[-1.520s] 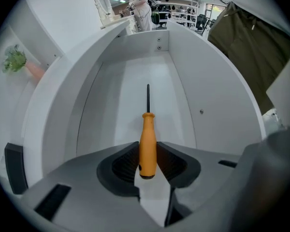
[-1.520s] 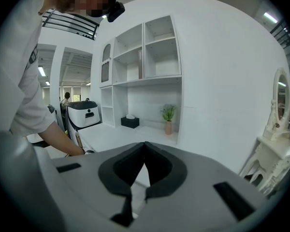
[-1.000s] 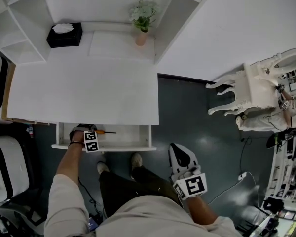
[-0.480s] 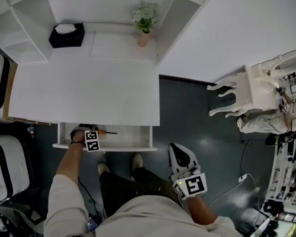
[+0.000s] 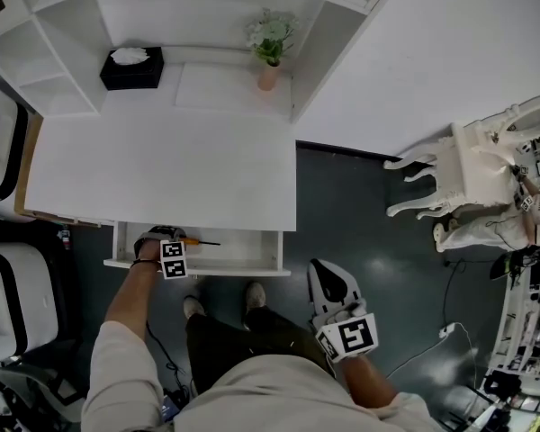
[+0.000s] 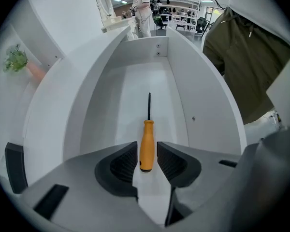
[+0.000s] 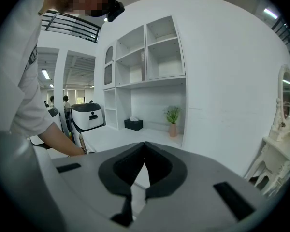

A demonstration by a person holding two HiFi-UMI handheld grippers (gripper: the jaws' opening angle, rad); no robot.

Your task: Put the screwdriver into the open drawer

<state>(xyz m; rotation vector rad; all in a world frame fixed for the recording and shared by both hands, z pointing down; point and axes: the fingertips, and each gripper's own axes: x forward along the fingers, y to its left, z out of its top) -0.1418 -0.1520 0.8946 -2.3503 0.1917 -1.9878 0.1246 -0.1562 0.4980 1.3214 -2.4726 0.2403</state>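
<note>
Left tool (image 6: 147,154), jaws just opening, stands spread astride the screwdriver (image 6: 146,141) in the white drawer (image 6: 133,83) (right tool (image 7: 144,148) pressed together).

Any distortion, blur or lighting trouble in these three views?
Head view: sharp and evenly lit, though the white desk shows little surface detail. Left gripper view: heavy fisheye bows the drawer walls, the corners go black, the screwdriver is crisp. Right gripper view: same fisheye, shelves clear.

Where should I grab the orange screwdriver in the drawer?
Take the orange-handled screwdriver by its thick orange handle, coming straight down from above. It lies flat in the open white drawer, and its black shaft looks too thin to pinch well.
</note>
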